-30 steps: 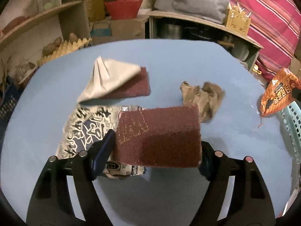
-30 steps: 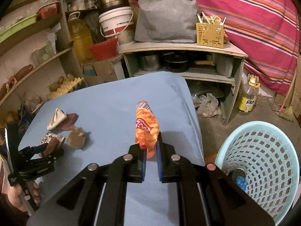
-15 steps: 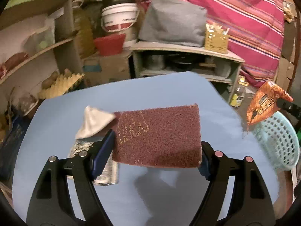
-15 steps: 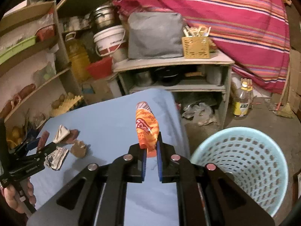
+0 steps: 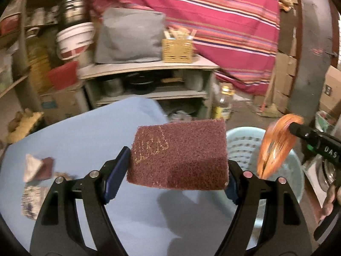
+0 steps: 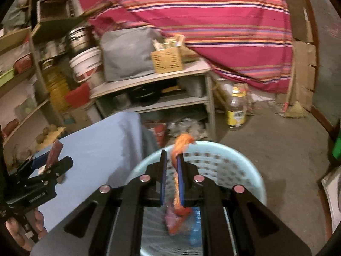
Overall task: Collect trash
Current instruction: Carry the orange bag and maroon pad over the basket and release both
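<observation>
Left gripper (image 5: 178, 166) clamps a flat maroon scouring pad (image 5: 179, 154) with faded yellow print. Right gripper (image 6: 171, 162) jaws parted; blurred, crumpled orange wrapper (image 6: 178, 192) between them, over the pale-blue basket (image 6: 245, 170) at 6 o'clock.

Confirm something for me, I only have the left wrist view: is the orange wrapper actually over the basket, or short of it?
Observer: Over it. In the right wrist view the right gripper sits above the opening of the light blue basket, and the orange wrapper hangs down inside the rim.
Operator: Fingers shut on it?
Observer: No, they are parted. Basket mesh shows between the wrapper and one finger.
Operator: Basket empty?
Observer: No, something blue lies at the bottom, too blurred to name.
</observation>
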